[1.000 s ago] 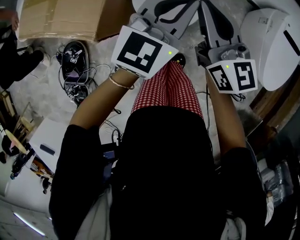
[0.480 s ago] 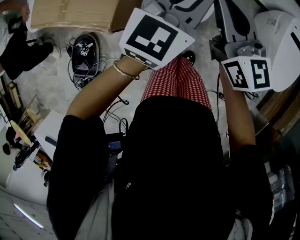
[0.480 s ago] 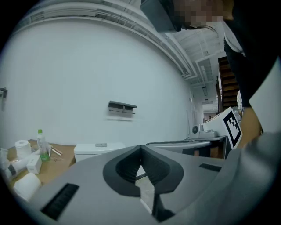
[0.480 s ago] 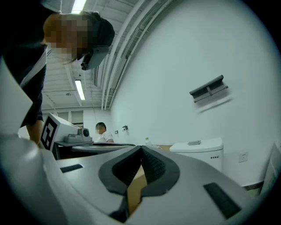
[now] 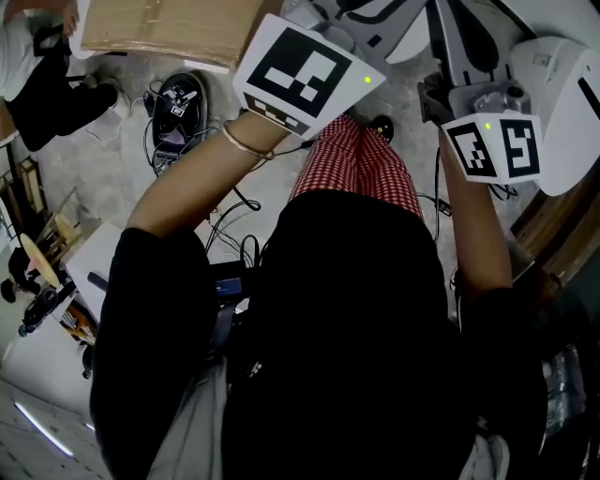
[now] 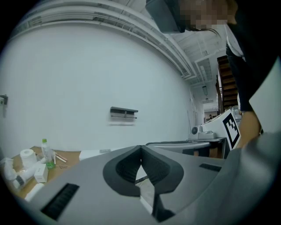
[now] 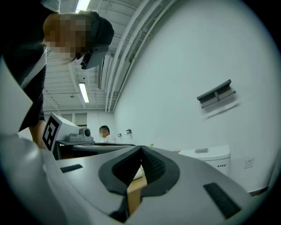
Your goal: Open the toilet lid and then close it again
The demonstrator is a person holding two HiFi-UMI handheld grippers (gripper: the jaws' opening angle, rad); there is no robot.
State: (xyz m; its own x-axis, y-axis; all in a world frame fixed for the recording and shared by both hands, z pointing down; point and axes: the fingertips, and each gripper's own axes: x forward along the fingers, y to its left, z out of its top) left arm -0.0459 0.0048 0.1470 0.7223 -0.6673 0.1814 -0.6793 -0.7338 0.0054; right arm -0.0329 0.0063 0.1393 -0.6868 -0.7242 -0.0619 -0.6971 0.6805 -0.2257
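Observation:
The white toilet stands at the upper right of the head view, just right of my right gripper's marker cube. Its tank with the flush button on top shows beyond the jaws in the right gripper view. My right gripper is shut, tips touching, with nothing between them. My left gripper is shut and empty too, and points at a bare white wall. Its marker cube is held up in front of the person's red checked trousers. Both grippers hang in the air, apart from the toilet.
A cardboard box lies at the top left, with a black device and tangled cables on the floor below it. A grey wall shelf hangs above a table with a green bottle. A person sits far off.
Both grippers have risen and shifted right in the head view since a second ago. They have hardly moved over the last half second. Both stay shut.

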